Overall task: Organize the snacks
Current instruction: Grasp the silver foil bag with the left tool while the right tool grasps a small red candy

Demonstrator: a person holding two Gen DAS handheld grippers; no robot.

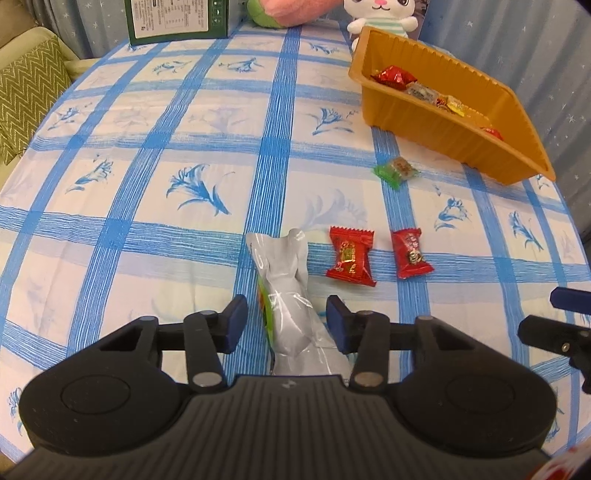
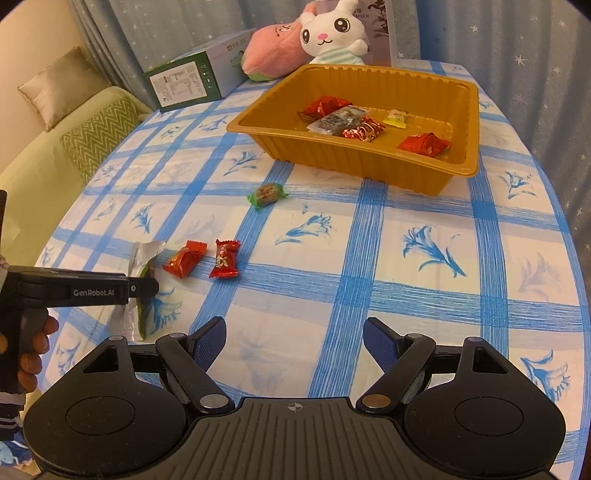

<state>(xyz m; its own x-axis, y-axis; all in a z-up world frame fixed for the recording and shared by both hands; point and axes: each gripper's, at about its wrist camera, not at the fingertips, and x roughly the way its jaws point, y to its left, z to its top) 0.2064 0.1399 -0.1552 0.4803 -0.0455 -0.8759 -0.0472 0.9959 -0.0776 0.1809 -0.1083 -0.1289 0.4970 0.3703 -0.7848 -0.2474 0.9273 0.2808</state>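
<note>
Left wrist view. Item: silver pouch [image 1: 291, 295], long foil-and-film packet lying flat on the blue-checked tablecloth [image 1: 147, 184], at 6 o'clock in the frame. It lay between the pads of the left gripper [image 1: 286, 321]; jaws stood at middling width, the right pad touching or nearly touching the film, a gap showing at the left pad, so no grip yet. Judged light, soft, crinkly and slippery; best taken across the fuller body near the pads, not the flat sealed end at 12 o'clock of the pouch. Two red candies [image 1: 351, 256] [image 1: 410, 253] lay just beside it toward 3 o'clock; a green-wrapped sweet [image 1: 395, 171] lay at 1 o'clock, near the orange tray [image 1: 406, 114], which already held several wrapped snacks.

Right wrist view. Right gripper [image 2: 295, 341] jaws wide, nothing between them, hovering over bare cloth. The silver pouch appeared at 9 o'clock, partly hidden beneath the left gripper and the hand [image 2: 31, 350] holding it. The tray sat at 1 o'clock, well apart from the pouch. Plush toys [image 2: 325, 33] and a green box [image 2: 184, 83] stood at 11 to 12 o'clock.
</note>
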